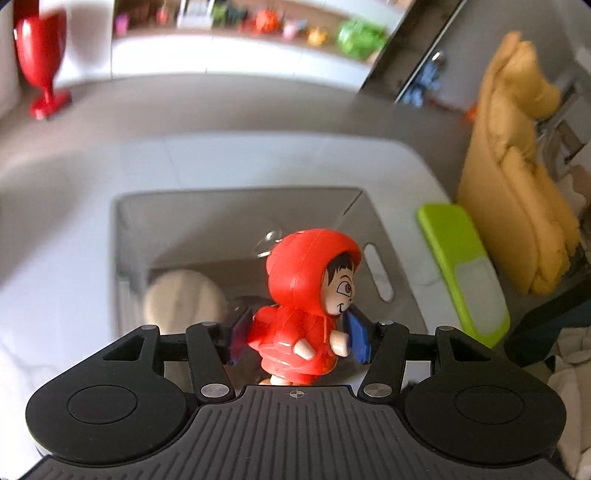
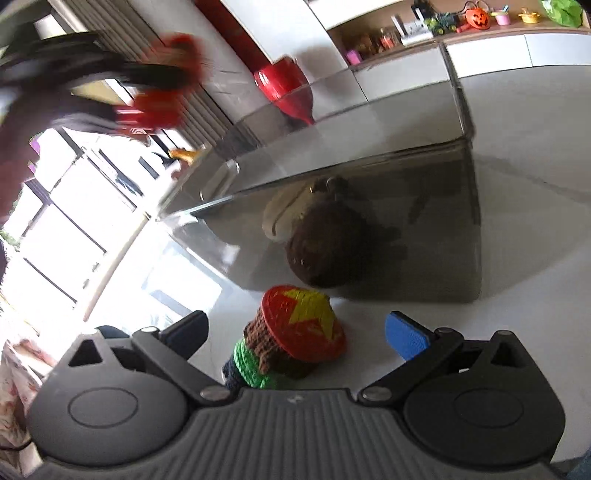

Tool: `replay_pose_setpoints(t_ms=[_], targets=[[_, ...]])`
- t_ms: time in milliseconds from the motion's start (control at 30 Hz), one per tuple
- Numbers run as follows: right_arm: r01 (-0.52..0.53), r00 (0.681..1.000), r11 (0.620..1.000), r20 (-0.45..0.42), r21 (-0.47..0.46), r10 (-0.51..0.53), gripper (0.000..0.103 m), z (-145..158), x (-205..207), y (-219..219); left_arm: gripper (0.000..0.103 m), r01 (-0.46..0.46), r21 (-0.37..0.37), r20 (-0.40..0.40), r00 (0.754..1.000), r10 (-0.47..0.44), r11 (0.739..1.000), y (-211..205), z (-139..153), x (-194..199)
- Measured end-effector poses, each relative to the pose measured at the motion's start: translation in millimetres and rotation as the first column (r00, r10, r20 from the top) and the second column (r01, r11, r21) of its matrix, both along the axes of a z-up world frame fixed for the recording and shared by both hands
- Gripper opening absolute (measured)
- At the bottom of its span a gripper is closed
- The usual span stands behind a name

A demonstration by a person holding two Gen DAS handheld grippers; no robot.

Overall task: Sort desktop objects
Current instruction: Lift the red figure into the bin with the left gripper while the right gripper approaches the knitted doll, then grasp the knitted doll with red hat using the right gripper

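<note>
In the left wrist view my left gripper (image 1: 299,338) is shut on a red-hooded toy figure (image 1: 303,302) and holds it above a clear grey bin (image 1: 384,236). A beige round thing (image 1: 184,299) lies inside the bin. In the right wrist view my right gripper (image 2: 295,332) is open, its blue pads either side of a crocheted doll (image 2: 291,339) with a red hat and yellow star, lying on the white table beside the same bin (image 2: 465,221). A brown plush (image 2: 325,251) shows through the bin wall.
A lime green flat case (image 1: 461,266) lies right of the bin. A yellow plush cushion (image 1: 517,177) stands at the far right. A red goblet (image 1: 40,62) stands at the back left. A shelf with small toys (image 1: 295,26) runs along the back wall.
</note>
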State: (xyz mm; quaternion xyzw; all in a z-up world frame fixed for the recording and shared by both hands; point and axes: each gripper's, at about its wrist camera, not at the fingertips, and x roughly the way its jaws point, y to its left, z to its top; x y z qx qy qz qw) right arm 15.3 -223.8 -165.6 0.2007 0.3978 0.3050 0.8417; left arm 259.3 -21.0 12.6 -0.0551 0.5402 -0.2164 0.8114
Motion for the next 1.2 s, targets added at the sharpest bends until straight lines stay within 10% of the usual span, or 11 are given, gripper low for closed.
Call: replay_pose_setpoints(t_ms=[433,567,900,1067,1200], targets=[[0.015,0.999,0.977,-0.044,0.211,-0.006,0.103,-18,9,-24,0.059,0.037,0.053,-0.336,0.942,-0.018,0.998,-73,-129,80],[0.013,1.0,0.984,-0.015,0.175,-0.011,0.103,-15,7,-21,0.081,0.03,0.025,-0.351,0.936,-0.02,0.999,-70,-132,78],[0.041,0.998,0.999,-0.04,0.026,-0.04,0.103,-27,15,4,0.103,0.016,-0.156,-0.12,0.992,-0.035,0.988,10,-34,-10],[0.159,0.986,0.987,-0.06,0.019,-0.157,0.101,-28,18,18,0.103,0.086,-0.075,-0.022,0.996,-0.088,0.993,48,-28,-83],[0.185,0.965,0.982,-0.182,-0.031,-0.187,0.097,-30,29,43,0.103,0.085,-0.157,0.112,0.991,-0.068,0.984,78,-22,-102]])
